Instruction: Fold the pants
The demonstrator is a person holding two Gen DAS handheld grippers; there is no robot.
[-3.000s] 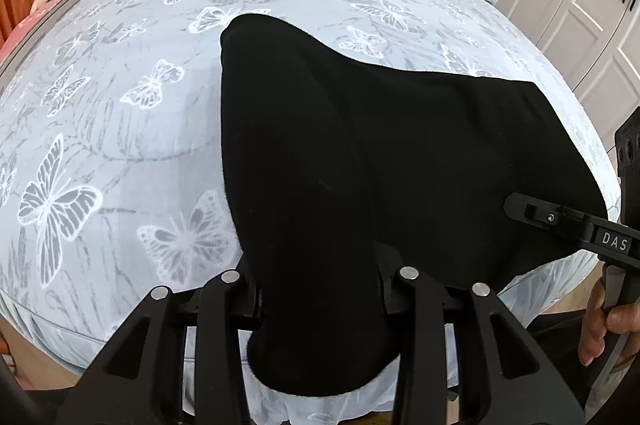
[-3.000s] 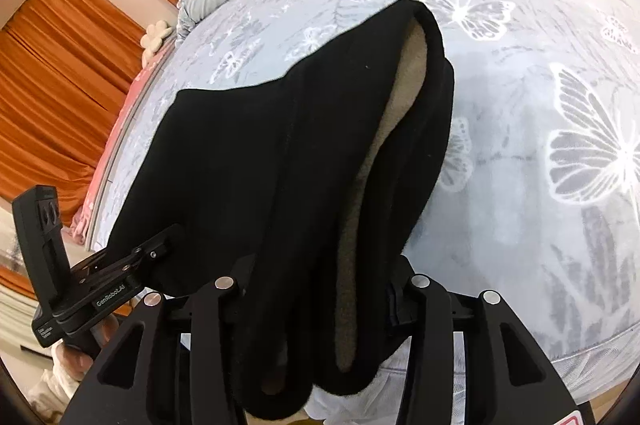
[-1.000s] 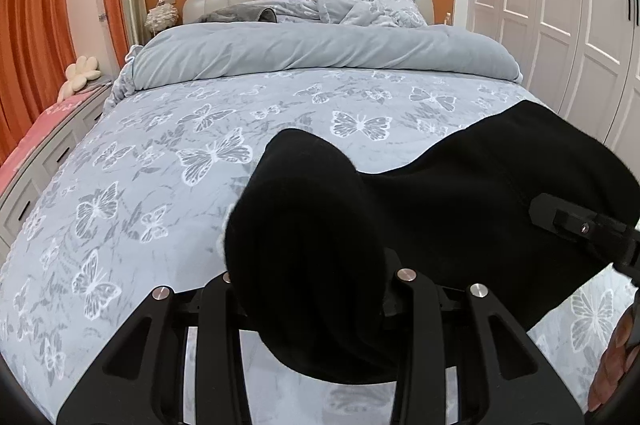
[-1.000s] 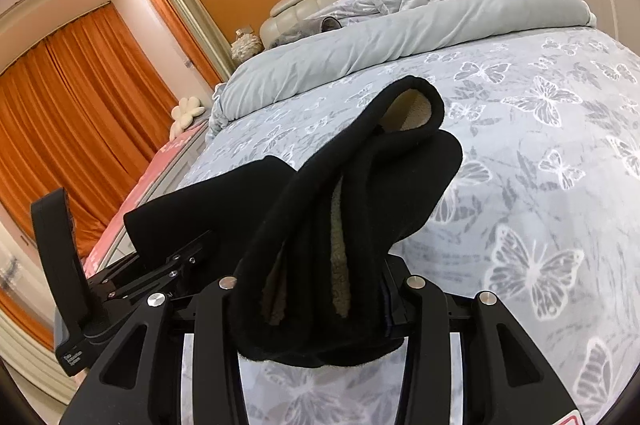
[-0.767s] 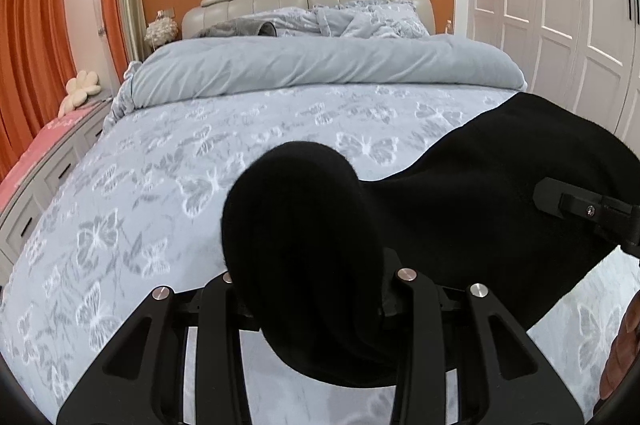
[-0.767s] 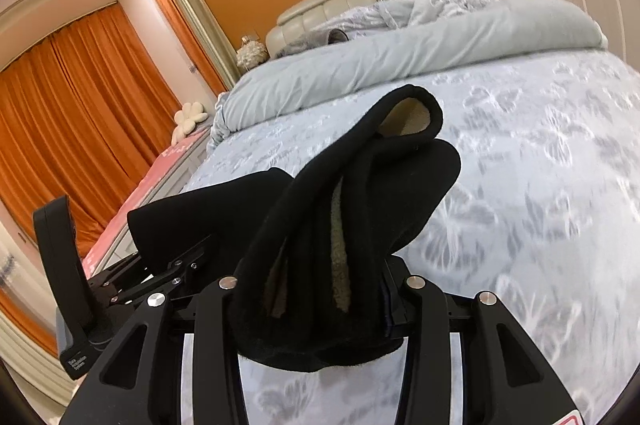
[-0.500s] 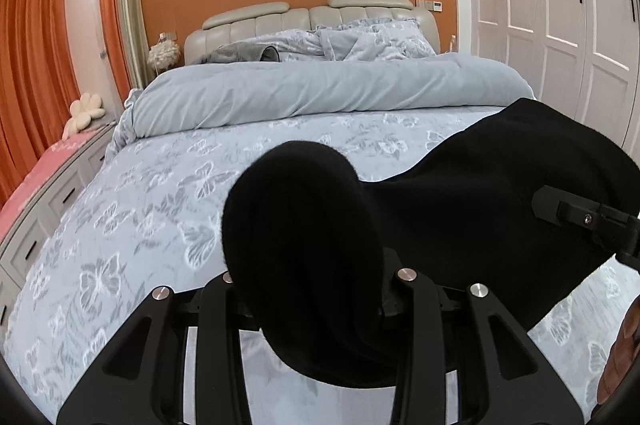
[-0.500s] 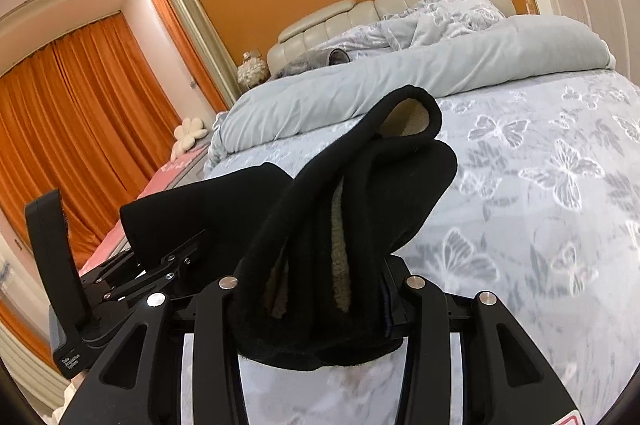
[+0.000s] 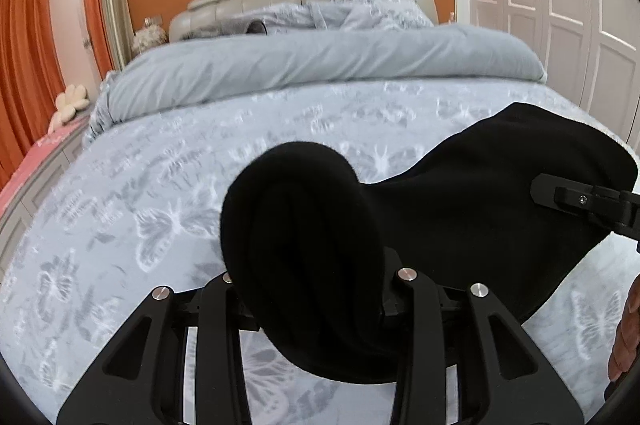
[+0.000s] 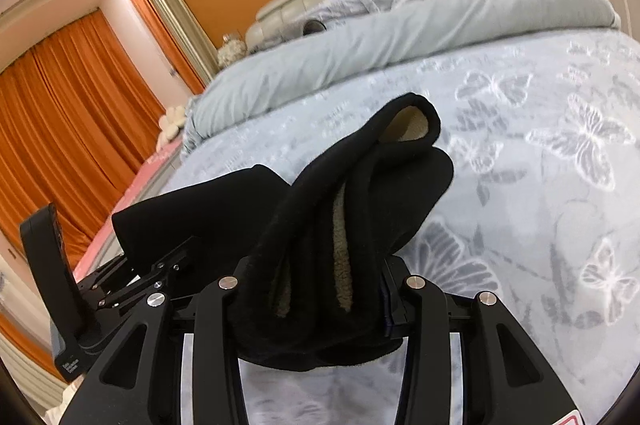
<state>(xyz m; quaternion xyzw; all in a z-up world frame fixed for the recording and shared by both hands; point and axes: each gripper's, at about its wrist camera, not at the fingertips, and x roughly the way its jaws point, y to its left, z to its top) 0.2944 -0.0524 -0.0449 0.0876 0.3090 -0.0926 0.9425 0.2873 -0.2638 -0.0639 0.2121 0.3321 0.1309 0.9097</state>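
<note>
a bed (image 9: 120, 209) with a grey butterfly-print cover filled the room, a rolled grey duvet (image 9: 320, 65) near the headboard, orange curtains (image 10: 72, 129) at one side. the black pants (image 9: 460, 209) hung above the bed, stretched crosswise between the grippers. the left gripper (image 9: 316, 289) and the right gripper (image 10: 316, 289) each clamped a bunched end.

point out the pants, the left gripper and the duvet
pants (image 9: 480, 193), left wrist view, black span between both grippers
left gripper (image 9: 316, 285), left wrist view, between its fingers
duvet (image 9: 320, 61), left wrist view, rolled grey middle
</note>
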